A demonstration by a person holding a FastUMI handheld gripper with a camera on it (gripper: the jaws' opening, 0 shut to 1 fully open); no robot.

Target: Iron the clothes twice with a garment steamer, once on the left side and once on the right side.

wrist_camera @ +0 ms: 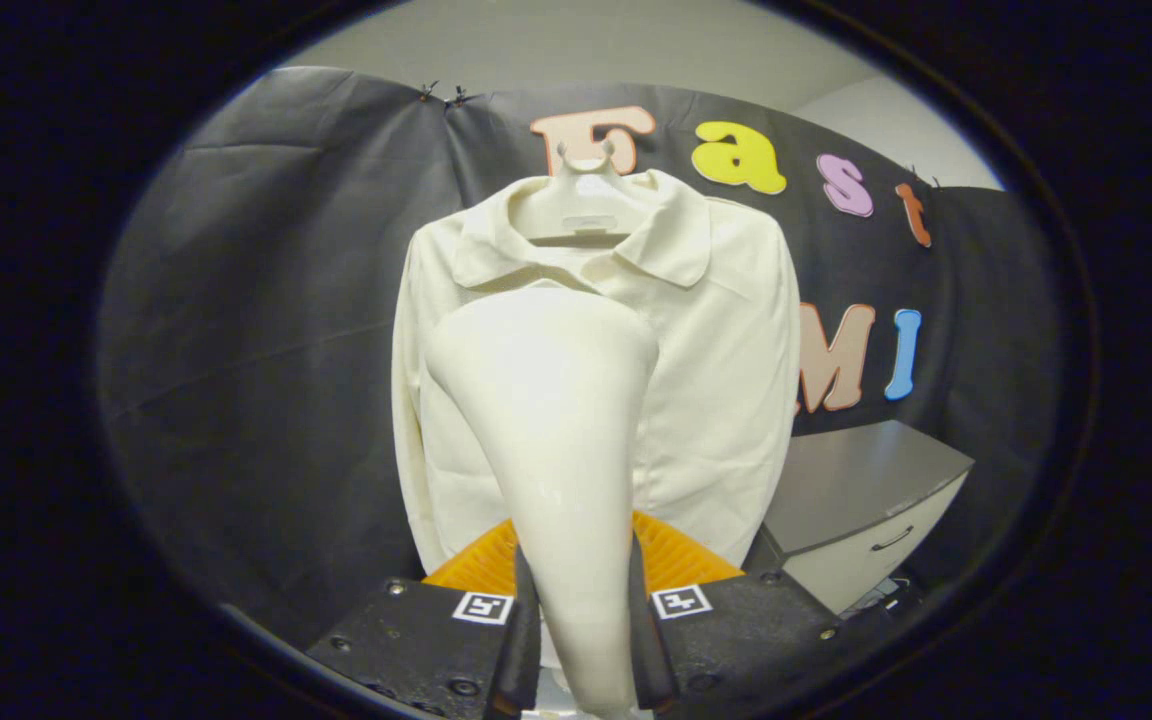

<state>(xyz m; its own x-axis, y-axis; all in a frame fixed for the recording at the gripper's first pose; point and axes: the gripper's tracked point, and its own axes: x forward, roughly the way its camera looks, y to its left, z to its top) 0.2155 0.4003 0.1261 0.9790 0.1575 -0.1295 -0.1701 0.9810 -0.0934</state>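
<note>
A cream collared shirt [716, 380] hangs on a pale hanger [584, 205] against the booth's dark cloth wall. My gripper [581, 620] is shut on the handle of a cream garment steamer [551, 400]. The steamer rises from between the fingers, and its wide head sits in front of the shirt's chest, just under the collar and a little left of the shirt's middle. I cannot tell whether the head touches the fabric. The steamer hides the shirt's lower middle.
A grey cabinet [866, 500] with a drawer handle stands to the right of the shirt, low down. The dark cloth wall [266, 350] stretches wide to the left of the shirt.
</note>
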